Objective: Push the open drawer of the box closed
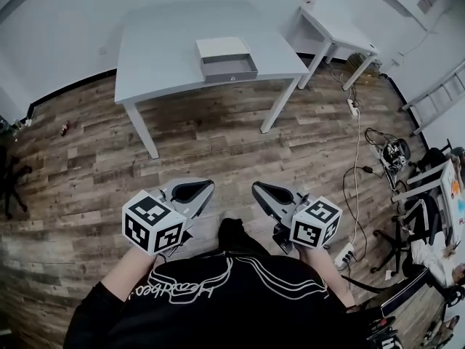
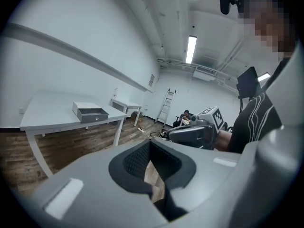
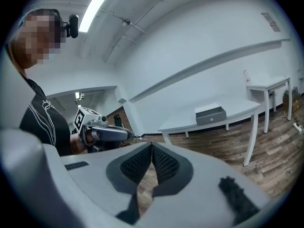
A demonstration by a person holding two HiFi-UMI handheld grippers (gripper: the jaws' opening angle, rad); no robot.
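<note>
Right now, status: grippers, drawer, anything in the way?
Left gripper shut, empty; right gripper shut, empty. Grey drawer of white box stands open on white table, out of reach. Wooden floor between, unobstructed.

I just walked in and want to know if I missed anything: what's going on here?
A person stands on the wood floor, well back from the white table, with a gripper in each hand. The left gripper and the right gripper are held low near the body, jaws together with nothing between them. The box sits on the table with its drawer pulled open. Neither gripper is near it, so the push has not begun.
</note>
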